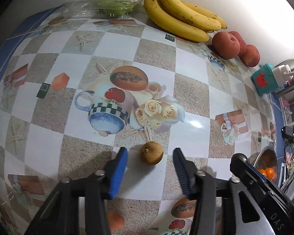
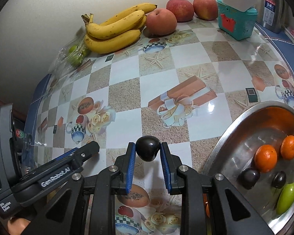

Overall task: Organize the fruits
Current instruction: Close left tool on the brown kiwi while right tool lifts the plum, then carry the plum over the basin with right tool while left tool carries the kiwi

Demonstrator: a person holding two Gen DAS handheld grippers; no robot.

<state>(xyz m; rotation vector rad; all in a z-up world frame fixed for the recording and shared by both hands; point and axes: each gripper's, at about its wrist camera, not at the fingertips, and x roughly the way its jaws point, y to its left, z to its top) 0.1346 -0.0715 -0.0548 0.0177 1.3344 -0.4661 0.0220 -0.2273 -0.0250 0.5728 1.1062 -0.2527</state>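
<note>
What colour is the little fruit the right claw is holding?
Very dark, almost black, and shiny: the small fruit shows best in the right wrist view.

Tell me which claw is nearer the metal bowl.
Right. The right claw, shut on a dark plum, sits just beside the metal bowl. The left claw is farther off, straddling a brown fruit.

Both grippers: left gripper (image 1: 150, 153) and right gripper (image 2: 148, 152) with black linkage arms, silver pivot screws, blue ribbed pads (image 2: 130, 168). White "GenRobot.AI" lettering on housing.
</note>
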